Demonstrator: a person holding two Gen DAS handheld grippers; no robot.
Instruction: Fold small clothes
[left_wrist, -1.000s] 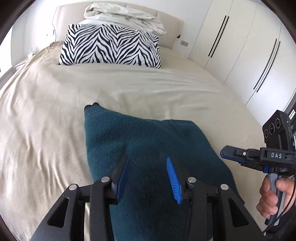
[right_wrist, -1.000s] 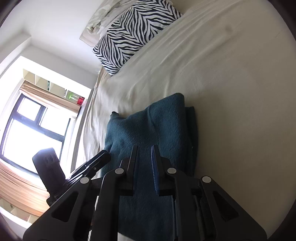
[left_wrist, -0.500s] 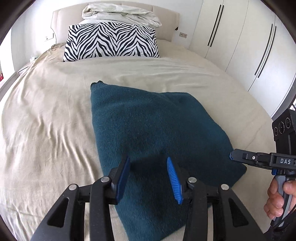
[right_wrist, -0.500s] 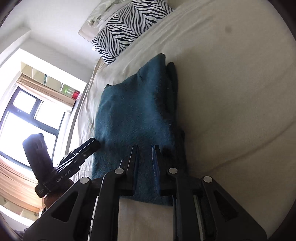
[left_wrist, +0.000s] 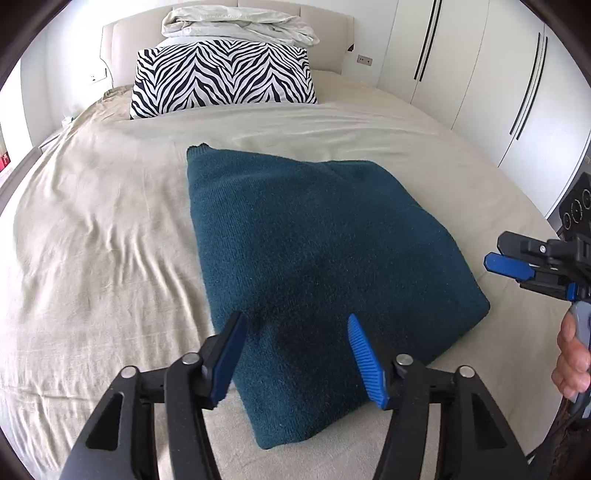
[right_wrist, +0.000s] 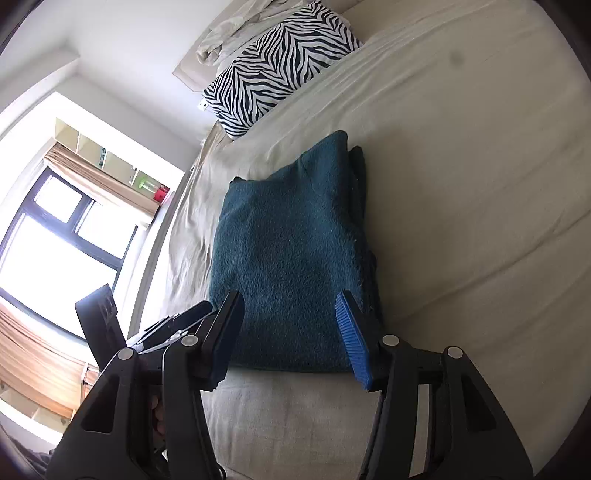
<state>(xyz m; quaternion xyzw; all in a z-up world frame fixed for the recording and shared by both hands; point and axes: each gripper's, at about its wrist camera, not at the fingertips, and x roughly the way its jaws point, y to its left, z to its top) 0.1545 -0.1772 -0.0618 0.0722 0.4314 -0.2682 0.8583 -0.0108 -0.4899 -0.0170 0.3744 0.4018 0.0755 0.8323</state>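
Note:
A dark teal knit garment (left_wrist: 317, 258) lies folded into a rough rectangle on the beige bed sheet (left_wrist: 103, 236). It also shows in the right wrist view (right_wrist: 291, 258), with stacked layers along its right edge. My left gripper (left_wrist: 295, 350) is open and empty, just above the garment's near end. My right gripper (right_wrist: 291, 325) is open and empty at the garment's near edge. The right gripper also shows at the right edge of the left wrist view (left_wrist: 517, 266), beside the garment.
A zebra-print pillow (left_wrist: 221, 77) and a crumpled white duvet (left_wrist: 240, 22) lie at the headboard. White wardrobe doors (left_wrist: 480, 74) stand along the bed's right side. A window (right_wrist: 48, 236) with a blind is on the other side.
Both grippers have pulled back from the garment, which now lies flat and folded. The right gripper was shut and has opened wide. The left gripper has also opened wider.

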